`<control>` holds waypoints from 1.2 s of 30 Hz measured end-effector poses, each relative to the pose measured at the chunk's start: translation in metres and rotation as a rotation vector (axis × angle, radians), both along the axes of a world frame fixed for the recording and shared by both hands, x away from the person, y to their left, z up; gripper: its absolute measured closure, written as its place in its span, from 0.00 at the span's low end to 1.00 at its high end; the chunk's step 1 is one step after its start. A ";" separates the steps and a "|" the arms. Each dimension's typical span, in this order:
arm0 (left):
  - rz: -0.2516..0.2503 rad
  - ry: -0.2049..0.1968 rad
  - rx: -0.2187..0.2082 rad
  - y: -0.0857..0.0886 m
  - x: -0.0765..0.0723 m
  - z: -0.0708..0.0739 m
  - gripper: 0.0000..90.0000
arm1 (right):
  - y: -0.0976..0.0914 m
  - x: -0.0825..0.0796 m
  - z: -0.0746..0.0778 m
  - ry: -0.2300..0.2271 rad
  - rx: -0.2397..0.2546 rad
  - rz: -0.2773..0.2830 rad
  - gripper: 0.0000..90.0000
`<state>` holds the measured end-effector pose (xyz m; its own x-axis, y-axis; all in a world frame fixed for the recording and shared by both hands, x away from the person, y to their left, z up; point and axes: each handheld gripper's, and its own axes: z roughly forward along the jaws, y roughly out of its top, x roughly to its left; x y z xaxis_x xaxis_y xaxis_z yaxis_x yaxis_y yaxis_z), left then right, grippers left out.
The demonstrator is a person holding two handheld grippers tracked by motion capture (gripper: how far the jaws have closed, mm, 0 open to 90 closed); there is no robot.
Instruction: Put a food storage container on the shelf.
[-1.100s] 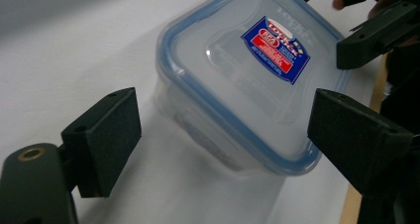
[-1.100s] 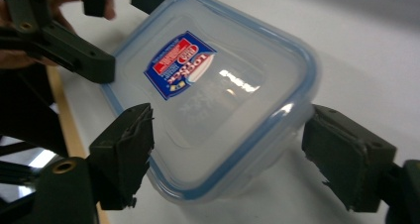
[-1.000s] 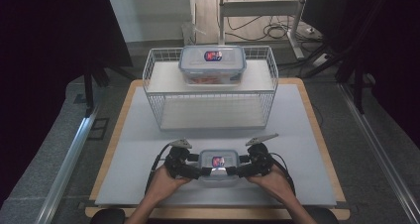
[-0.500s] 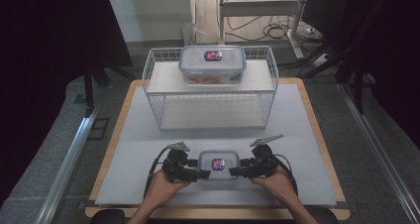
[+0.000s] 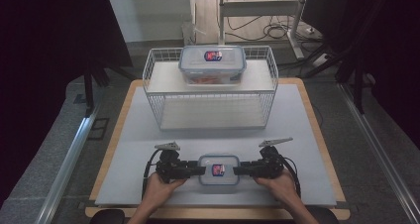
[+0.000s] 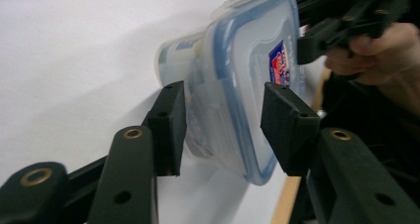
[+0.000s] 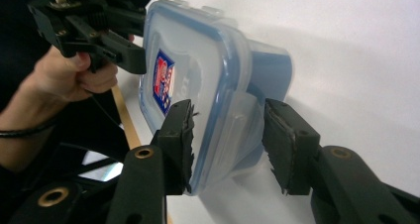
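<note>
Both claws, left (image 5: 200, 170) and right (image 5: 236, 170), have just been closing around the small clear blue-rimmed plastic lidded box (image 5: 218, 169), not yet clamped; it looks light, stiff and slippery, best gripped at its end latches.

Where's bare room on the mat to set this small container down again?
Bare white mat lies left and right of the wire basket, and in the strip between basket and small container. It is crowded at the near edge, where the left hand-held gripper and right hand-held gripper flank the container.
</note>
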<state>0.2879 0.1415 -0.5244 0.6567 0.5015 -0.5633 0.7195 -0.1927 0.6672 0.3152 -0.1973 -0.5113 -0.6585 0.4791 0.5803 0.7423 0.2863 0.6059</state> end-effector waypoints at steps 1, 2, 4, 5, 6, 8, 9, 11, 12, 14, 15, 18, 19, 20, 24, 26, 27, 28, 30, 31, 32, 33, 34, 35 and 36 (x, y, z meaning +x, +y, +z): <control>0.002 0.006 -0.010 0.000 0.000 -0.001 0.59 | 0.000 0.000 0.000 0.000 0.000 0.000 0.62; 0.003 0.013 -0.020 0.001 0.000 -0.003 0.60 | -0.001 0.000 -0.001 0.005 0.012 -0.003 0.63; 0.003 0.017 -0.025 0.001 0.000 -0.003 0.60 | -0.002 0.000 -0.002 0.019 0.022 -0.008 0.63; 0.003 0.014 -0.024 0.001 0.000 -0.003 0.60 | -0.002 0.000 -0.002 0.016 0.021 -0.007 0.63; 0.005 0.014 -0.026 0.001 -0.001 -0.003 0.60 | -0.002 0.000 -0.002 0.014 0.022 -0.006 0.63; 0.006 0.015 -0.029 0.001 -0.001 -0.004 0.60 | -0.002 0.000 -0.002 0.012 0.021 -0.005 0.63; 0.007 0.017 -0.030 0.001 -0.001 -0.004 0.60 | -0.002 0.000 -0.002 0.012 0.018 -0.005 0.63; 0.010 0.021 -0.029 0.001 -0.001 -0.003 0.60 | -0.002 0.000 -0.002 0.013 0.017 -0.005 0.63; 0.012 0.022 -0.028 0.001 -0.001 -0.003 0.60 | -0.002 0.000 -0.002 0.015 0.020 -0.009 0.63; 0.015 0.030 -0.034 0.001 -0.001 -0.003 0.60 | -0.002 -0.001 -0.002 0.017 0.022 -0.012 0.63; 0.020 0.038 -0.043 0.002 0.000 -0.003 0.61 | -0.002 -0.001 -0.001 0.018 0.021 -0.011 0.63; 0.024 0.043 -0.059 0.002 0.002 -0.003 0.61 | -0.003 0.000 0.001 0.014 0.039 -0.021 0.65; 0.027 0.040 -0.063 0.002 0.003 -0.002 0.61 | -0.003 0.001 0.003 0.006 0.037 -0.021 0.65; 0.024 0.034 -0.065 0.002 0.004 -0.001 0.61 | -0.003 0.001 0.005 0.000 0.036 -0.023 0.65; 0.007 0.021 -0.108 0.005 0.006 0.005 0.64 | -0.007 0.002 0.009 -0.007 0.065 -0.035 0.65; 0.007 0.018 -0.114 0.004 0.006 0.008 0.65 | -0.011 0.004 0.011 0.009 0.106 -0.041 0.65; 0.007 0.014 -0.113 0.004 0.006 0.009 0.65 | -0.011 0.004 0.012 0.003 0.103 -0.041 0.65; 0.006 0.014 -0.115 0.004 0.007 0.010 0.65 | -0.011 0.004 0.013 -0.002 0.105 -0.042 0.65; 0.009 0.007 -0.108 0.004 0.008 0.013 0.64 | -0.010 0.005 0.015 -0.012 0.105 -0.043 0.65; 0.009 0.007 -0.108 0.004 0.008 0.013 0.64 | -0.010 0.005 0.015 -0.012 0.105 -0.043 0.65; 0.010 -0.002 -0.104 0.004 0.009 0.016 0.64 | -0.010 0.005 0.016 -0.010 0.107 -0.045 0.65; 0.012 -0.006 -0.104 0.005 0.009 0.019 0.64 | -0.010 0.006 0.019 -0.016 0.106 -0.045 0.65; 0.010 -0.011 -0.102 0.005 0.009 0.021 0.64 | -0.010 0.006 0.021 -0.020 0.109 -0.046 0.65; 0.012 -0.015 -0.103 0.005 0.010 0.023 0.64 | -0.009 0.007 0.022 -0.025 0.111 -0.046 0.65; 0.012 -0.023 -0.101 0.005 0.010 0.025 0.64 | -0.009 0.007 0.024 -0.029 0.110 -0.046 0.65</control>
